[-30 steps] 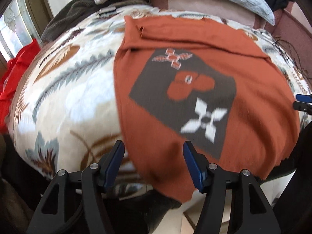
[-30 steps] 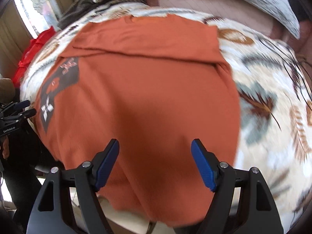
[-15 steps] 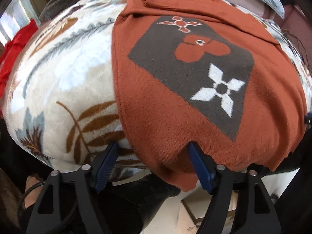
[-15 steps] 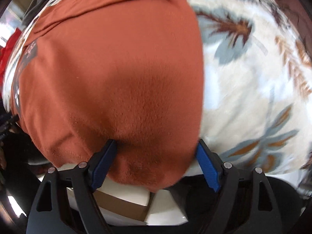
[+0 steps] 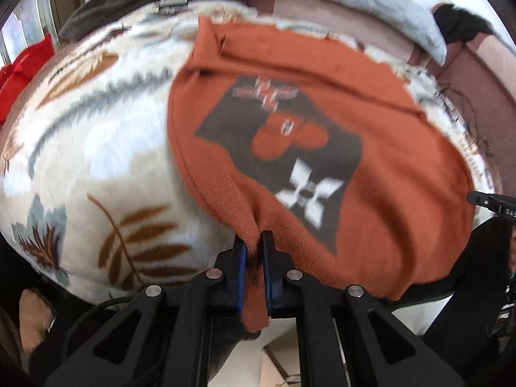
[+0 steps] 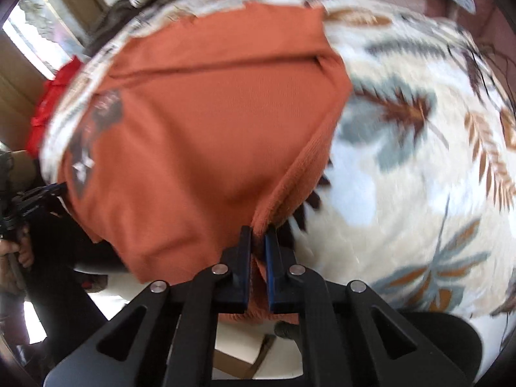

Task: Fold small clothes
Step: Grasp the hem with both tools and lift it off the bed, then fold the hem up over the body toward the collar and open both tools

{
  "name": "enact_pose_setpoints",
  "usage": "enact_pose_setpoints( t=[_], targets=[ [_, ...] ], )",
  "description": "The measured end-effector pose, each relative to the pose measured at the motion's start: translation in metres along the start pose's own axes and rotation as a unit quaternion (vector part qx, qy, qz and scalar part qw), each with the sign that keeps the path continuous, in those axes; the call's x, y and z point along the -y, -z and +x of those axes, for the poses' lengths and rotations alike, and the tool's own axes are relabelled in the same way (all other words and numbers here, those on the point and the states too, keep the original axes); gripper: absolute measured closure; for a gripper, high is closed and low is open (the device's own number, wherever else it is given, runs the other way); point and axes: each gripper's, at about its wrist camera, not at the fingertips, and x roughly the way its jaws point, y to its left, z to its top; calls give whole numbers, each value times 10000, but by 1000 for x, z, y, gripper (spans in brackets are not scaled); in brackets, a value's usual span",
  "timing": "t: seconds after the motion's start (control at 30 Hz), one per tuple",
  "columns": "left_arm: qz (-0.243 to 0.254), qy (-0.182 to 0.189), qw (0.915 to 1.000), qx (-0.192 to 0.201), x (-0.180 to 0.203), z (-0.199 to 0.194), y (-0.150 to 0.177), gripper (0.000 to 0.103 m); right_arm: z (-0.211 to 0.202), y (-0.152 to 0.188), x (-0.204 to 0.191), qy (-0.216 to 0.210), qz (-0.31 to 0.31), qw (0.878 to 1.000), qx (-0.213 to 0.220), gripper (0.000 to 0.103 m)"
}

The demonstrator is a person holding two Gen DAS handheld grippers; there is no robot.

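While angled down – left gripper (image 5: 254, 242) | right gripper (image 6: 258, 233) – fingers clamped on sweater (image 5: 371, 122) hem.

- Left gripper (image 5: 254, 242): black open-frame arms, blue pads on its 2 fingers, 4 silver screw heads.
- Right gripper (image 6: 258, 237): same black build, blue pads, 4 silver screws.
- Black cable beside left frame.

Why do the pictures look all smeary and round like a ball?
Left wrist view: the fisheye lens bulges the leaf-print blanket, and motion smears the orange sweater, especially its patch. Right wrist view: the same bulge, blanket leaves streaked, bright window glare at upper left.
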Motion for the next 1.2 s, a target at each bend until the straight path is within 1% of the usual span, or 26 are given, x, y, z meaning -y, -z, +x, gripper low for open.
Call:
enact_pose_setpoints(
  t=[0.07,0.1,0.17,0.23,0.3,0.4,0.47,0.57,0.6,0.63,0.67,0.7,0.77,0.8,0.87,0.93,1.0,1.07,1.1,1.13,1.17,1.2],
  targets=[
    [-10,122,9998,140,1,-14,-10,96,-13,-16,-4,-188,-2,9996,232,95],
    [-8,156,9997,210,4,-19,-16,99,-17,-24,-5,-255,10,9990,362,97],
    [-43,197,9993,327,1,-25,-33,100,-20,-37,-10,-333,30,9980,535,97],
    [-174,325,9986,369,-2,-23,-48,100,-21,-55,-16,-359,62,9967,729,97],
    [-173,306,9985,422,-5,-19,-64,100,-22,-74,-16,-327,48,9951,928,102],
    [-256,364,9983,384,-11,-7,-83,100,-16,-98,-9,-303,199,9939,1044,102],
    [-266,391,9985,284,-12,4,-94,100,-9,-107,-7,-228,141,9946,1002,102],
    [-199,318,9992,124,-9,18,-101,99,4,-106,-4,-372,225,9976,539,102],
    [-160,302,9994,102,-8,20,-100,99,9,-99,-5,-241,207,9990,328,100],
    [-123,298,9994,107,-7,22,-97,99,12,-91,-6,-70,170,9997,137,97],
    [-105,300,9994,111,-6,22,-95,99,15,-78,-6,93,165,9998,-45,82],
    [-100,301,9994,102,-6,23,-92,99,16,-65,-5,162,216,9995,-167,55],
    [-137,355,9992,72,-8,24,-84,99,15,-45,-2,217,389,9985,-303,32],
    [-152,384,9991,53,-9,24,-79,98,15,-32,-1,198,474,9979,-395,32],
    [-206,429,9989,-8,-12,25,-70,97,13,-14,4,-15,702,9966,-438,32],
    [-270,458,9985,-100,-15,28,-62,92,18,2,7,-316,996,9930,-544,32],
    [-314,439,9984,-144,-17,29,-55,87,23,16,11,-499,1300,9885,-593,32],
    [-354,504,9979,-201,-17,32,-50,82,28,23,12,-615,1356,9871,-589,32],
    [-357,533,9976,-261,-16,34,-47,84,33,24,10,-755,1336,9865,-571,33],
    [-322,521,9976,-327,-13,38,-45,85,36,23,7,-834,1269,9869,-536,36],
    [-281,465,9980,-333,-10,39,-43,94,38,20,2,-858,1138,9886,-487,58],
    [-252,416,9983,-310,-8,39,-42,98,39,16,-6,-821,953,9911,-433,81]
  ],
)
